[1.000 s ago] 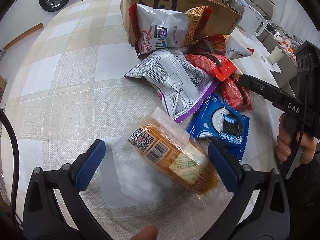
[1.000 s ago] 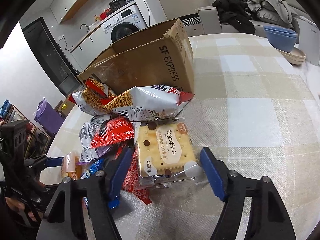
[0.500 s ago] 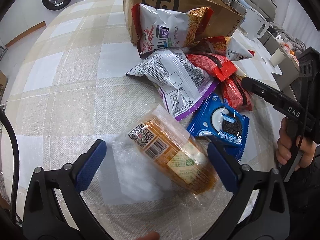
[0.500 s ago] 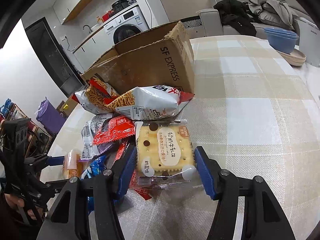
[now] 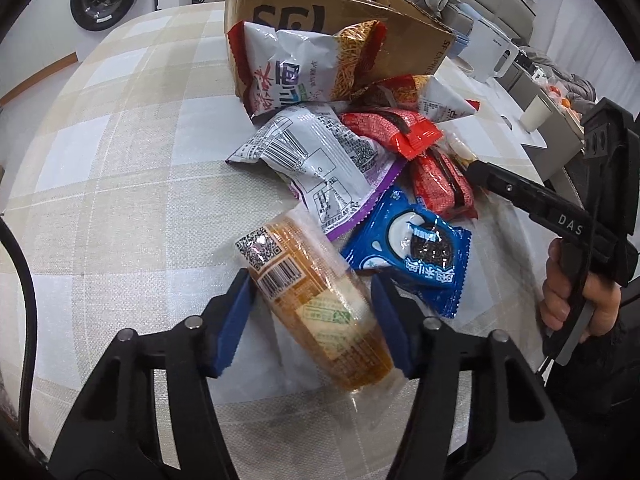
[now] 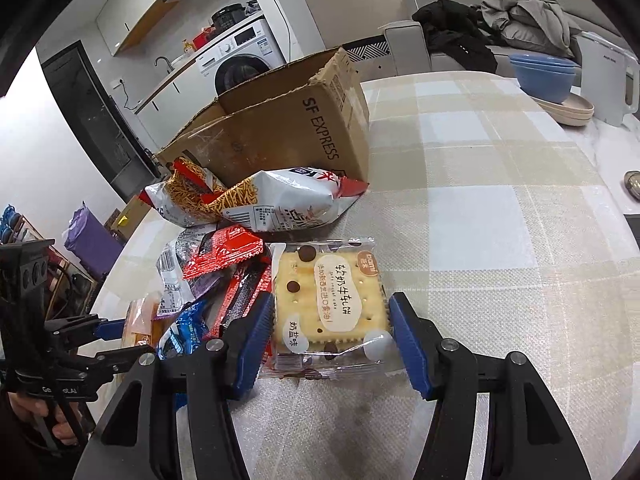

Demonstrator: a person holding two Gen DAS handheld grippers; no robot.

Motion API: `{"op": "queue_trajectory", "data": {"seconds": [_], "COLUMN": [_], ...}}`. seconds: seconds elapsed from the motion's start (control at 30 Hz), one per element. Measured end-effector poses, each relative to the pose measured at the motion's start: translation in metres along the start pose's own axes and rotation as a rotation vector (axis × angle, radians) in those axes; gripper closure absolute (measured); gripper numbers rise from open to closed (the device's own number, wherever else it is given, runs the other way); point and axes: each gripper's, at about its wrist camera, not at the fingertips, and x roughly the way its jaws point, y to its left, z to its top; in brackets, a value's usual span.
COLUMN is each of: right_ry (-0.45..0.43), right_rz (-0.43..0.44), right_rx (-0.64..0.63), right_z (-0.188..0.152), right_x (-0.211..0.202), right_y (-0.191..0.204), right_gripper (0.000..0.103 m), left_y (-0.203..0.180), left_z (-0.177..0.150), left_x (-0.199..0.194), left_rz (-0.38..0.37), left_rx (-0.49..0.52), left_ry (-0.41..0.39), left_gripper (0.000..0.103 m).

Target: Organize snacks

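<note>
An orange biscuit pack (image 5: 280,264) in clear wrap lies on the checked tablecloth (image 5: 120,160). My left gripper (image 5: 312,292) straddles it, jaws closing, and both blue pads touch its sides. A square cracker pack (image 6: 328,292) with brown dots lies flat, and my right gripper (image 6: 331,312) is shut on its two edges. Between the two packs sits a pile: a blue cookie pack (image 5: 416,256), a grey and purple bag (image 5: 320,160), red packs (image 5: 392,132) and a white noodle-snack bag (image 5: 304,68). Behind it stands an open cardboard box (image 6: 280,128).
A white kettle (image 6: 604,80) and stacked blue bowls (image 6: 544,76) stand at the table's far right edge. A washing machine (image 6: 236,60) is beyond the box. A hand (image 5: 568,296) holds the right gripper's handle at the table's right side.
The left jaws came in from wide apart onto the orange biscuit pack. The right jaws narrowed onto the cracker pack. Neither hand has shifted.
</note>
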Motion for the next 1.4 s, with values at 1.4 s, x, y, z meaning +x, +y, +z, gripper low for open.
{"op": "queue_trajectory", "data": {"seconds": [1.4], "right_ry": [-0.274], "right_rz": [0.057], "right_rx": [-0.058], "right_z": [0.028], "right_x": [-0.091], "right_y": [0.045], "right_gripper": [0.043], "left_y": [0.028], "left_z": [0.033], "left_x": [-0.109], "left_rz": [-0.051], "left_rx": [-0.02], "left_ry": [-0.321], "left_gripper": [0.068]}}
